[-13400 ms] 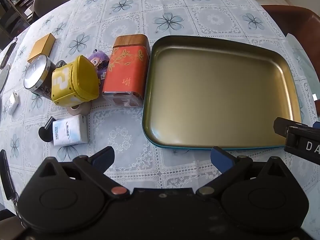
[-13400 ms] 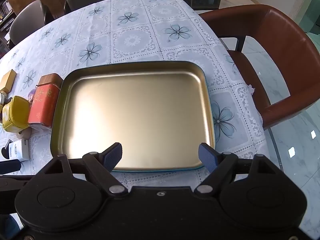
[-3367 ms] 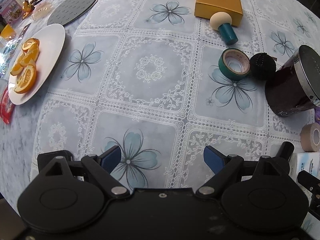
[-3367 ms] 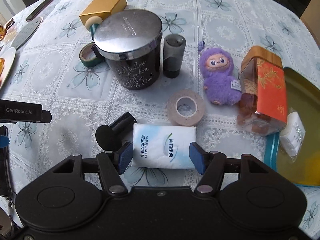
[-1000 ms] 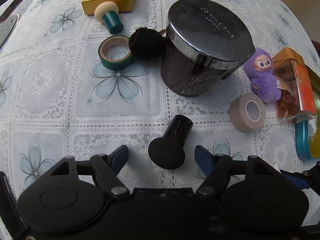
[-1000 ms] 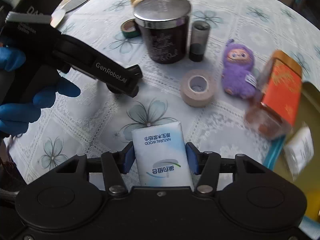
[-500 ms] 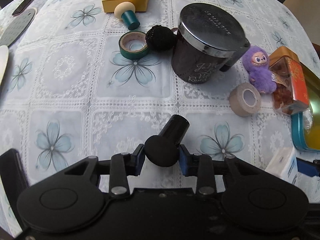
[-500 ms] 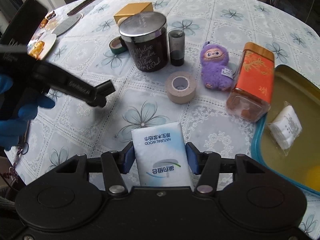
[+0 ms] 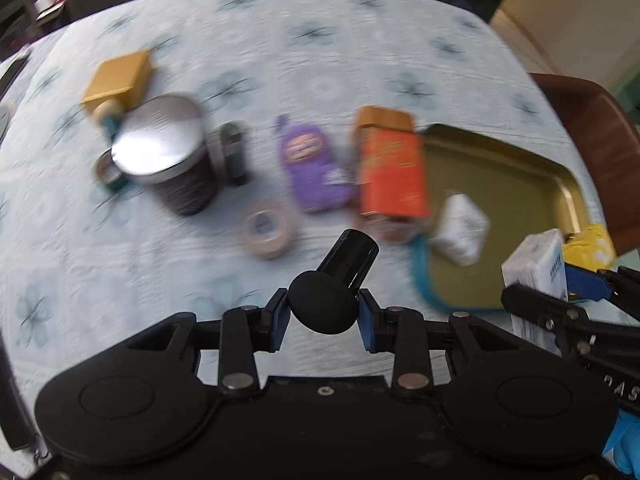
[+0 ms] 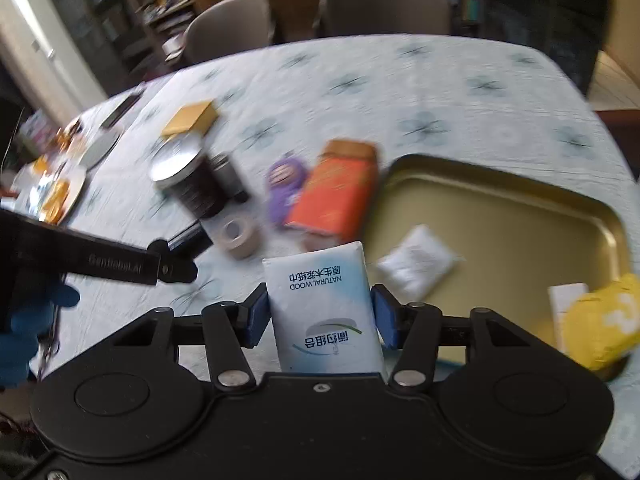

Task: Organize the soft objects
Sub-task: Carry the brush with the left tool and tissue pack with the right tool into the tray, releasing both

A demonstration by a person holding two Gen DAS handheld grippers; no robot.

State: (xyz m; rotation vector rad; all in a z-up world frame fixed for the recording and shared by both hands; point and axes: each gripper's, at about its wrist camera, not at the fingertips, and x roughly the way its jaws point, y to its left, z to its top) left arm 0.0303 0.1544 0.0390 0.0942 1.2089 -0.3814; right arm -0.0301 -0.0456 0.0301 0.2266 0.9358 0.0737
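Observation:
My left gripper (image 9: 323,314) is shut on a black sponge applicator (image 9: 328,294) with a black handle, held above the table. My right gripper (image 10: 320,316) is shut on a white tissue pack (image 10: 324,304); the pack also shows at the right edge of the left wrist view (image 9: 536,276). The gold tray (image 10: 512,216) lies to the right and holds a white sachet (image 10: 418,262) and a yellow plush cube (image 10: 604,320). A purple plush doll (image 9: 312,168) lies on the tablecloth left of the orange tin (image 9: 390,168).
A dark candle jar with a silver lid (image 9: 168,156), a beige tape roll (image 9: 266,234), a small dark cylinder (image 9: 234,152), a green tape roll (image 9: 105,170) and a gold box (image 9: 118,78) stand on the table. A brown chair (image 9: 592,136) is at the right. A plate with orange slices (image 10: 60,196) is far left.
Both grippers have risen and swung right toward the tray, each carrying its object. The left gripper closed on the applicator about half a second ago. The views are blurred from motion.

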